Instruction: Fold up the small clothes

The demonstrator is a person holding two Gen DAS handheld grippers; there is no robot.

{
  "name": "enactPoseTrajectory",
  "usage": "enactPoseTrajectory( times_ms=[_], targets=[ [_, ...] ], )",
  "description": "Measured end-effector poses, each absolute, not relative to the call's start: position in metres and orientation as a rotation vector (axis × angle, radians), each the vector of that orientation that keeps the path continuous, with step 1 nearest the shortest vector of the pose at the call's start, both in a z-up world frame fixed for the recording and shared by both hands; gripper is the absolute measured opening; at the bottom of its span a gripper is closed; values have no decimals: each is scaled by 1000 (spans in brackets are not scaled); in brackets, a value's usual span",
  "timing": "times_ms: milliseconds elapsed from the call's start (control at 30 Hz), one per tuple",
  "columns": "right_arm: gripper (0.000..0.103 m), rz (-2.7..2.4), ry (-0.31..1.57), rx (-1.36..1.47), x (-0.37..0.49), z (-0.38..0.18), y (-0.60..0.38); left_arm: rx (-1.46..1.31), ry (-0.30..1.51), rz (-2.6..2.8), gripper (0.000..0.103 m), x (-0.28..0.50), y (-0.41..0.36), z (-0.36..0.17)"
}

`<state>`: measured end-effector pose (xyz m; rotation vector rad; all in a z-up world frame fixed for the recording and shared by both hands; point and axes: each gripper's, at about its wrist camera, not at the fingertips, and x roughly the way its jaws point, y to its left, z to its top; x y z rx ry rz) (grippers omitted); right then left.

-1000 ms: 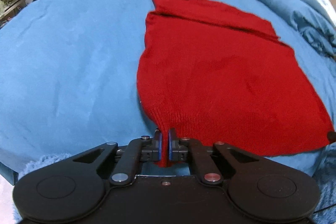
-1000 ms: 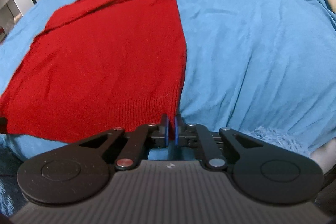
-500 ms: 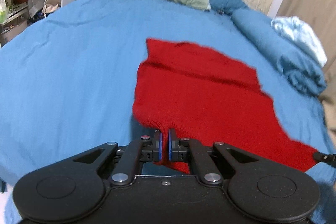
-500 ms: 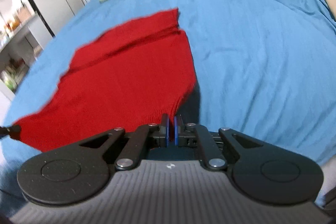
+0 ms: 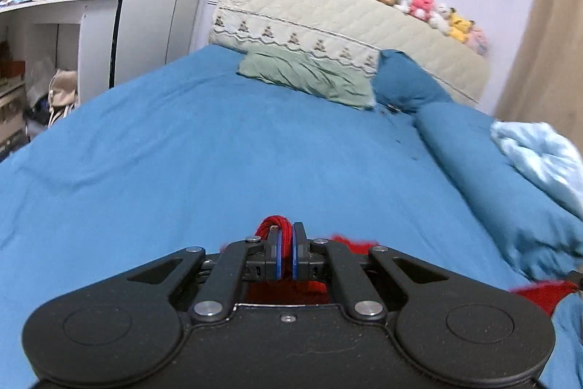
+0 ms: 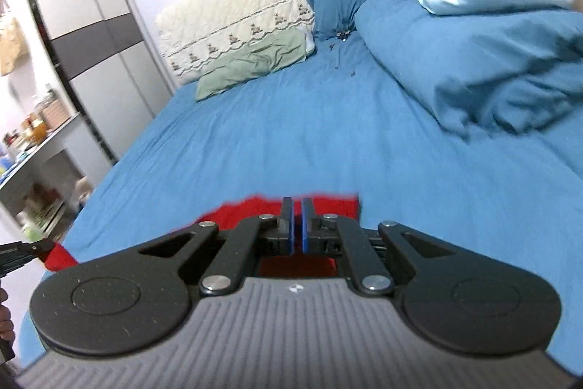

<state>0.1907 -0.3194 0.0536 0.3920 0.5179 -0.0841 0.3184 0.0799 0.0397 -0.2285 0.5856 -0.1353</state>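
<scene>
- Caught mid-fold, by the look of it: left gripper point(image 5: 286, 252) pinched tight on a loop of the red knit garment point(image 5: 278, 225), yarn bunched up between the blue pads point(image 5: 278, 256).
- Right gripper point(image 6: 297, 230) closed to a thin slit at the garment's point(image 6: 328, 205) near hem; red visible beyond and beneath the tips, actual pinch inside the slit too narrow to confirm, though likely.
- Garment held low and near, mostly hidden under both tools; a red corner also glimpsed at the right edge of the left view, and another at the left edge of the right view beside a black tool tip.
- Blue bed sheet point(image 5: 204, 163) spread bare ahead, green pillow point(image 5: 309, 79) and headboard point(image 5: 328, 20) at the far end, rumpled blue duvet point(image 6: 473, 61) on the right.
- Judged as the carrying-over stage: hem lifted, not yet laid down.
- Next move called for both tools travelling far together, level and evenly spaced, then lowering the hem onto the cloth before letting go; uneven height risked a skewed crease.
- No brand, label or readable writing found anywhere; only a small pale mark on the right tool's grey body, too small to read.
</scene>
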Motion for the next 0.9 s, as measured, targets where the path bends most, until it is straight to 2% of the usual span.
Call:
enactPoseTrajectory(
  times_ms=[200,367,400,433,467,500,533,567,600,633,733,767,800,900],
  targets=[
    [18,-130,554,338,330,-4,-332,-206,697,-40,5,435,59,-39],
    [18,-159,621,309,386,-71,-326,-172,764,-7,5,464,62,-92],
    [18,-155,622,309,391,-79,-327,-180,766,-12,6,467,65,-95],
    [19,-160,617,301,396,-83,-327,-198,757,-16,12,467,69,-95],
    [22,-169,608,286,398,-85,-327,-212,741,-13,29,464,72,-91],
    [31,-176,593,273,397,-85,-327,-218,720,-6,42,459,73,-83],
    [41,-183,582,265,394,-84,-326,-212,690,2,64,453,73,-76],
    [68,-183,568,259,389,-81,-325,-190,649,0,72,442,73,-67],
    [82,-174,537,250,380,-78,-324,-159,621,-18,72,432,72,-58],
    [84,-159,496,236,369,-74,-320,-124,602,-40,74,422,69,-52],
    [88,-87,501,208,342,-72,-307,-42,626,-105,90,395,58,-52],
    [98,-66,517,208,334,-76,-301,-41,648,-135,90,386,56,-58],
    [103,-42,538,211,326,-81,-296,-44,676,-161,90,379,54,-66],
    [103,3,625,185,307,-106,-279,-10,776,-158,90,367,47,-98]
  ],
)
